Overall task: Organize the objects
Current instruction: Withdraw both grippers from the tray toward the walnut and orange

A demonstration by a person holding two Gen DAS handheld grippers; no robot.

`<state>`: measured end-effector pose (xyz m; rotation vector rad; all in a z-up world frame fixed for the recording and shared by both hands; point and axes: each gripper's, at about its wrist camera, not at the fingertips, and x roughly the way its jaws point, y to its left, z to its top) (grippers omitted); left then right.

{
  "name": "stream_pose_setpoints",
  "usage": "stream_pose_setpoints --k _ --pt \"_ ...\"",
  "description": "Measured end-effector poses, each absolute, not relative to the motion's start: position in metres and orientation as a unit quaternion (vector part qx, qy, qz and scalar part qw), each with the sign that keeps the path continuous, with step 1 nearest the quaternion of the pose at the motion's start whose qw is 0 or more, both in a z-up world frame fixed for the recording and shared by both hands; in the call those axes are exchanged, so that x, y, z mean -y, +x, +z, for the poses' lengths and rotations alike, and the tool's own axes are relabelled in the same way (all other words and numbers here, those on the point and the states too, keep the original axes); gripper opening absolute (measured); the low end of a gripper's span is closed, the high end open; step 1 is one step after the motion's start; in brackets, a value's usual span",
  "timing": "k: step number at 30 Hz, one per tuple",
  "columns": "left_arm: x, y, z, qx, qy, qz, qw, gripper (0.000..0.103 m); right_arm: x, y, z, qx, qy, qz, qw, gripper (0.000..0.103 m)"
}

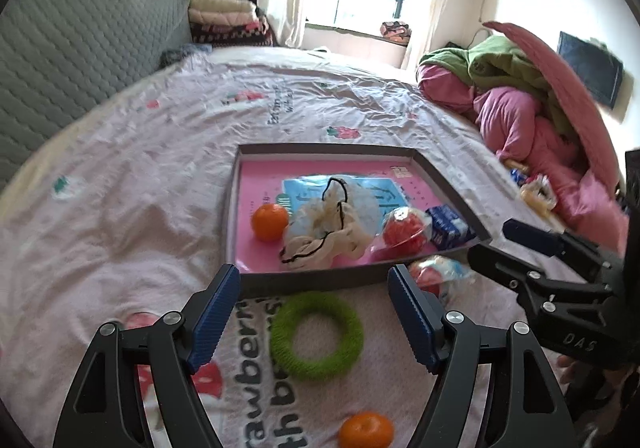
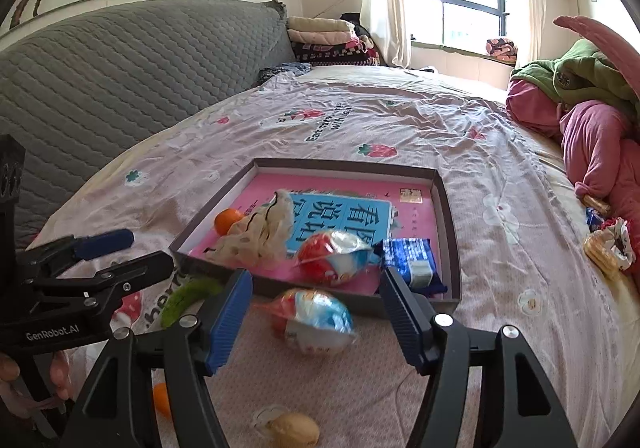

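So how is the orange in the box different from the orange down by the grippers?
The orange in the box sits inside the tray, on its pink floor next to a crumpled cloth bag. The other orange lies outside on the bedsheet, nearer the camera, below the green ring. Both are round, bright orange and look alike in size.

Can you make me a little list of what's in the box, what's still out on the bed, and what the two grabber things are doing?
box: grey tray on the bed sheet
inside the box: orange, crumpled cloth bag, red-and-white snack packet, blue packet
still on the bed: green ring, second orange, another snack packet, yellowish wrapped bun
left gripper: open, empty, over the green ring
right gripper: open, snack packet between its fingers, not pinched
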<state>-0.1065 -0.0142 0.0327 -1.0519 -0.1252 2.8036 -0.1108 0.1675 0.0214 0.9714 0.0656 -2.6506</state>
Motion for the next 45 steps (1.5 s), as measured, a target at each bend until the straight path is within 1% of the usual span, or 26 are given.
stream_pose_setpoints --k 7,14,18,23,32,45 --pt "0.015 -0.082 0.033 0.044 -0.355 0.929 0.092 0.077 -0.168 -0.088 0.018 -0.032 0.341 -0.926 0.158 0.066" --pt "0.012 -0.061 0.018 0.035 -0.364 0.928 0.076 0.078 -0.172 -0.069 0.007 -0.042 0.35 -0.922 0.159 0.066" --pt "0.011 -0.052 0.009 0.034 -0.372 0.924 0.084 0.078 -0.174 -0.06 -0.003 -0.047 0.36 -0.919 0.157 0.066" --pt "0.009 -0.047 0.0 0.039 -0.387 0.917 0.094 0.078 -0.175 -0.053 -0.007 -0.051 0.365 -0.916 0.155 0.066" --pt "0.002 -0.039 -0.005 0.025 -0.395 0.912 0.103 0.078 -0.169 -0.041 -0.007 -0.07 0.361 -0.917 0.151 0.066" --pt "-0.006 -0.037 -0.028 0.022 -0.425 0.897 0.121 0.077 -0.165 -0.042 -0.029 -0.079 0.391 -0.904 0.152 0.066"
